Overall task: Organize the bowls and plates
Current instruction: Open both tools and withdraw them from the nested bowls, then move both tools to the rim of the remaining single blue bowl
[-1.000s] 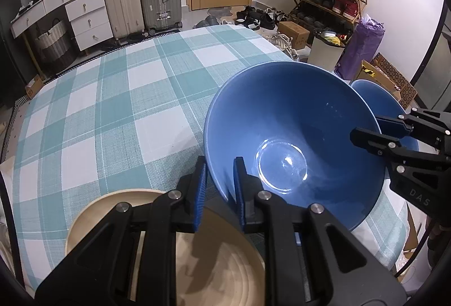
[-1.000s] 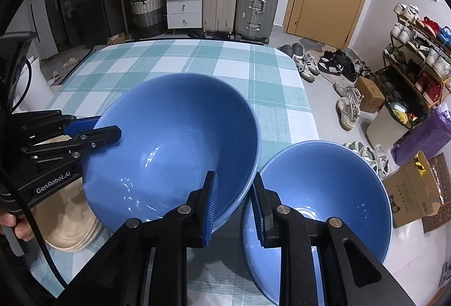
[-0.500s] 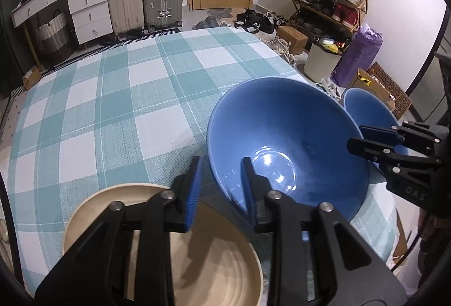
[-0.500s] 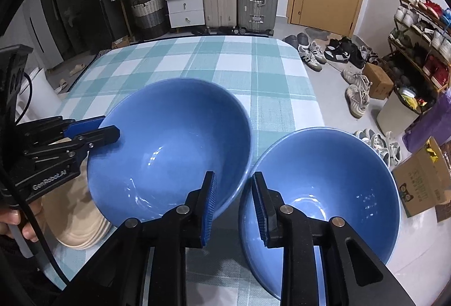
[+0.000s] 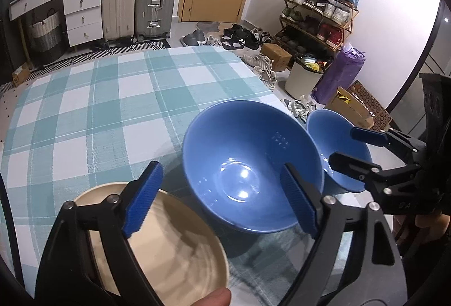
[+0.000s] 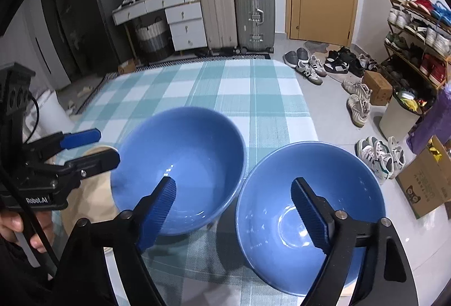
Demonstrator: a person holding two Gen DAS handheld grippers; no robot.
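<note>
Left wrist view, left to right. Stack of round beige plates (image 5: 174, 249) sitting at 7 o'clock on the teal-and-white checked tablecloth (image 5: 84, 114), partly under the left gripper (image 5: 220, 201). Its jaws have just been opening and are now standing wide, gripping nothing; the rim of the big glossy blue bowl (image 5: 248, 173) is lying between the blue pads without touching either. This bowl is resting upright on the cloth at about 5 o'clock of the table. Just beside it at 3 o'clock, the second blue bowl (image 5: 335, 153) is sitting near the table's edge; whether the two bowls are touching is not clear.

Right wrist view. The big blue bowl (image 6: 180, 168) is showing at 9 o'clock, the second blue bowl (image 6: 310, 215) at 5 o'clock. The right gripper (image 6: 234, 213) is hovering above the gap between them; its jaws have just been opening and are spread wide, holding nothing, one pad over each bowl. The left gripper (image 6: 95, 148) is showing at the far left, also open, over the beige plates (image 6: 93, 207).

Background: two upright hard-shell suitcases (image 6: 239, 15) at 12 o'clock, wooden shoe rack (image 6: 417, 38) at 2 o'clock.
</note>
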